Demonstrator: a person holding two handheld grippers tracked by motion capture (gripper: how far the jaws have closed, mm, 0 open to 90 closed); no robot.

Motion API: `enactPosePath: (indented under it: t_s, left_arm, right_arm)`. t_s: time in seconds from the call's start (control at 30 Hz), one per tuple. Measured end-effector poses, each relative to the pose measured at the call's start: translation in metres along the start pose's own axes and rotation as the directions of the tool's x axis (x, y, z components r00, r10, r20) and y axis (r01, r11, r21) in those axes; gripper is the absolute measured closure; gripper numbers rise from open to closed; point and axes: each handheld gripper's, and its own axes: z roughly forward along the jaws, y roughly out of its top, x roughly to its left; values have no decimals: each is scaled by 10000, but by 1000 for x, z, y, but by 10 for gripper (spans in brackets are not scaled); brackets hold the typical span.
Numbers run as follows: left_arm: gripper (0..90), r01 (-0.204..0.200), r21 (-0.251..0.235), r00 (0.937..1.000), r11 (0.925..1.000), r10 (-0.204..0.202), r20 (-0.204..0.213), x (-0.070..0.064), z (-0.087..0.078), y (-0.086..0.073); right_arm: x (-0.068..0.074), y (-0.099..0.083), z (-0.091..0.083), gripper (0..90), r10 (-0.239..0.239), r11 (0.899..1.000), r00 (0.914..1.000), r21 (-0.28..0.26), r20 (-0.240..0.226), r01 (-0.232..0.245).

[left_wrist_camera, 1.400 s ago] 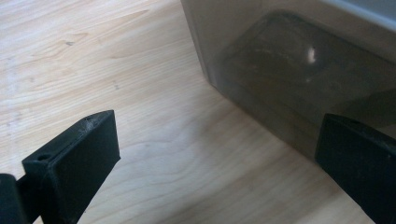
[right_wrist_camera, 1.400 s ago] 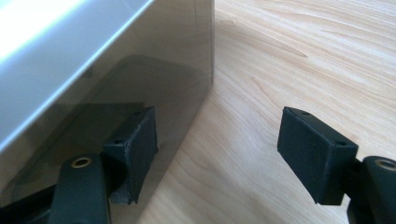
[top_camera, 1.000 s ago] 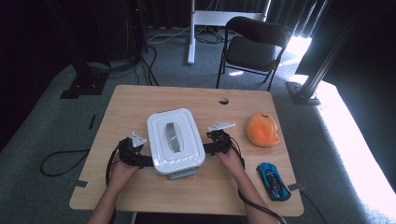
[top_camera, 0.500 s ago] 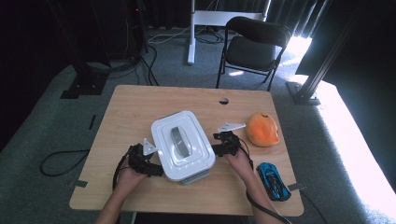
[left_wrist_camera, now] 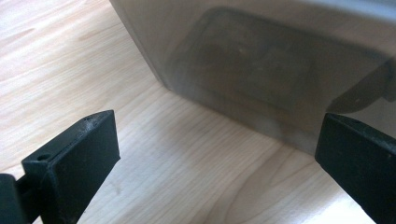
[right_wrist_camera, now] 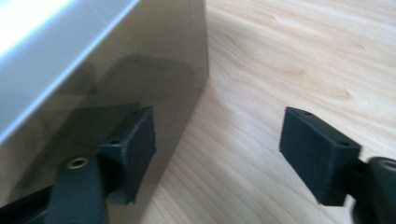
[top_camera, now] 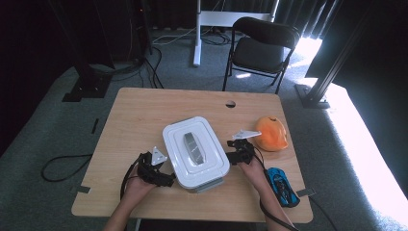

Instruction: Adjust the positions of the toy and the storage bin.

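The white box (top_camera: 195, 151) sits near the front middle of the table (top_camera: 144, 110). The left gripper (top_camera: 161, 177) and right gripper (top_camera: 233, 155) press its sides, jaws wide open, gripping nothing.

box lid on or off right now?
On. In the high view the white lid sits flat over the box, covering its top, grey handle up. Whether it is latched cannot be told.

From my left gripper (left_wrist_camera: 217, 154) I see both black fingers (left_wrist_camera: 74, 163) spread wide at 8 and 4 o'clock. A translucent grey container (left_wrist_camera: 261, 70) stands on the wooden table (left_wrist_camera: 60, 70) toward 1 o'clock, just ahead.
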Motion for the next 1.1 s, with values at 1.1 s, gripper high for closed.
enactPosePath:
  t_s: [1.1]
  left_arm:
    - [1,1104,335,9927,9933,-1086,-524,43,-10,-64]
  right_arm:
    - [15,-58,-72,109,171,9999,9999,12,-14,-171]
